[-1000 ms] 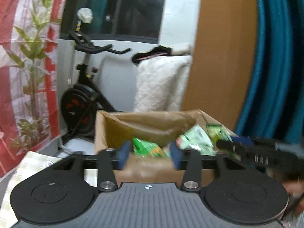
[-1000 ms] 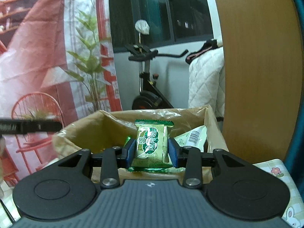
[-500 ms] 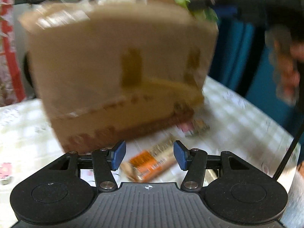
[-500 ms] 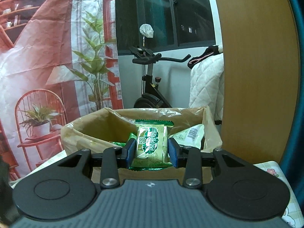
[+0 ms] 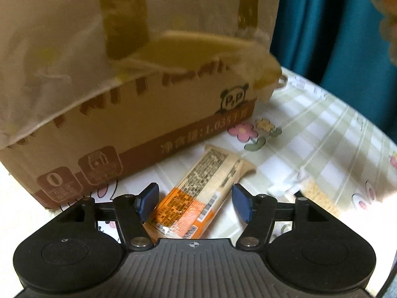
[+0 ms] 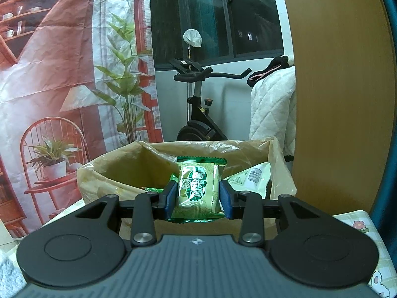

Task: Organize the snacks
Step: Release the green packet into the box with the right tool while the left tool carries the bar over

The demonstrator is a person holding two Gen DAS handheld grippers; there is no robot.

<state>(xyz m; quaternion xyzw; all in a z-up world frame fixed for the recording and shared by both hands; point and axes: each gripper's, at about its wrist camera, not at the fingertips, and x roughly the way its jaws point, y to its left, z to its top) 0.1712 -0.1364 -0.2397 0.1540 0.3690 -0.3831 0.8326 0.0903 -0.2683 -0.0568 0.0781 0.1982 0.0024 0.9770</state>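
In the left wrist view, an orange and beige snack bar (image 5: 198, 196) lies on the checked tablecloth in front of a cardboard box (image 5: 139, 114). My left gripper (image 5: 194, 202) is open, its blue pads on either side of the bar, low over the table. In the right wrist view, my right gripper (image 6: 198, 197) is shut on a green snack packet (image 6: 198, 188) and holds it upright just in front of the box's open top (image 6: 111, 173). The box has a brown plastic liner and holds other packets, including a white one (image 6: 250, 177).
Another small beige snack (image 5: 317, 196) lies on the tablecloth (image 5: 322, 134) to the right of the bar. A teal curtain (image 5: 335, 29) hangs behind the table. An exercise bike (image 6: 198, 114), a wooden panel (image 6: 335, 99) and a printed backdrop stand beyond the box.
My left gripper has dropped from above the box to the table in front of it, now straddling the orange bar. My right gripper still holds the green packet, nearly unmoved.
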